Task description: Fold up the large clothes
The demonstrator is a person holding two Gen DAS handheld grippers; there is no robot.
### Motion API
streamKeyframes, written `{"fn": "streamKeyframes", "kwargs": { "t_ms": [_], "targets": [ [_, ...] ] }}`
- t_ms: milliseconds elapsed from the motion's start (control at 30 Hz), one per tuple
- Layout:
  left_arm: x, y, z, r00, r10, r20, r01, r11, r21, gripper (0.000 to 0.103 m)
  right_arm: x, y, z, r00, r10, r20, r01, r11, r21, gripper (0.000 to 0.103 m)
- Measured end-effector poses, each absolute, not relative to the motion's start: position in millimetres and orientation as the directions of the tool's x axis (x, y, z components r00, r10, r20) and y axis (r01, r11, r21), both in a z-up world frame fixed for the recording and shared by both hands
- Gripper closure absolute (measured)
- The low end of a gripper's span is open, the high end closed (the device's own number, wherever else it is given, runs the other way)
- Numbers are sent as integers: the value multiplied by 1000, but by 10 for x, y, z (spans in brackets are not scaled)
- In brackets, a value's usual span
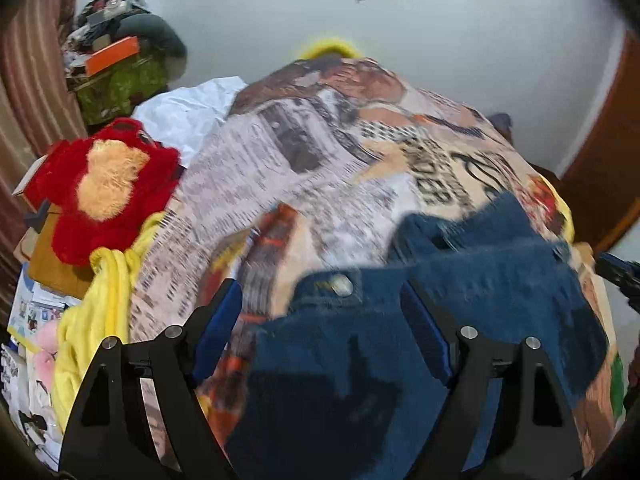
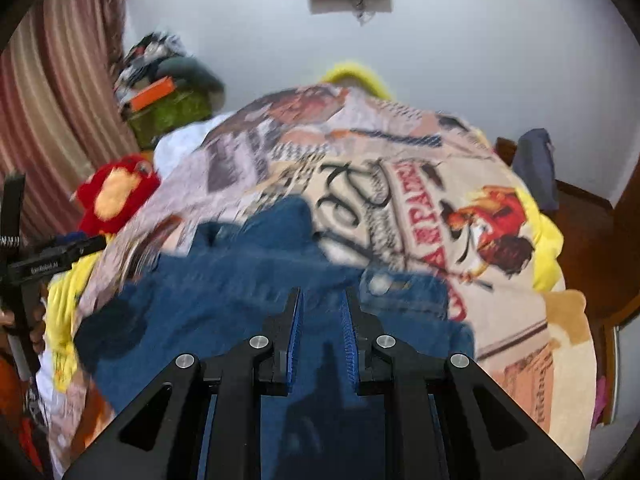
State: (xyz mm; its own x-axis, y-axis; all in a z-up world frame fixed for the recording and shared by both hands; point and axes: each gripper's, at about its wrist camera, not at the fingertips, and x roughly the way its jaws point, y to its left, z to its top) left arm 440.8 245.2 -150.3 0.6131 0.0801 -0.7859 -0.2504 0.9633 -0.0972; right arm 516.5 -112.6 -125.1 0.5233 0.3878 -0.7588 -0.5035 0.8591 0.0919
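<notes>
One pair of dark blue denim jeans (image 1: 400, 344) is seen lying crumpled on one bed covered by a newspaper-print blanket (image 1: 280, 168), with one red and tan plush toy (image 1: 108, 184) at nine o'clock and one yellow fleece cloth (image 1: 100, 312) below it. The left tongs (image 1: 320, 332) are held wide, tilted down over the waistband with nothing pinched. The right tongs (image 2: 320, 344), angled downward likewise, are drawn narrow; whether denim is caught cannot be told.
</notes>
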Motion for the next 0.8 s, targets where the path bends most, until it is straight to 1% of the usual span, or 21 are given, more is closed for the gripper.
{"fn": "streamKeyframes", "kwargs": {
  "t_ms": [133,267,367,467,567,600,633,800],
  "targets": [
    [4264,2161,-1610,591,7,-806,-173,978,-119,22,4799,-971,-1417,477,381,-792,-568,821,53,89],
    [4153,1811,-1766,563,-50,-825,-100,987,-127,22,4521,-820,-1607,420,392,-819,-625,779,52,89],
    [4105,1570,-1923,535,-82,-841,-56,990,-132,22,4367,-691,-1803,399,361,-843,-660,751,9,89],
    [4083,1387,-2106,514,-76,-855,-33,994,-108,21,4281,-611,-2013,394,308,-866,-682,729,-51,89],
    [4091,1251,-2347,482,-33,-876,-26,998,-52,21,4214,-601,-2190,413,279,-867,-715,689,-119,89],
    [4072,1239,-2375,493,-29,-870,-29,998,-49,20,4203,-608,-2211,421,282,-862,-725,676,-133,89],
    [4055,1250,-2380,502,-26,-864,-36,998,-50,16,4178,-628,-2231,431,287,-855,-733,664,-147,89],
    [3966,1388,-2384,506,-12,-862,-69,996,-55,15,4127,-702,-2225,467,277,-840,-730,657,-189,89]
  ]
}}
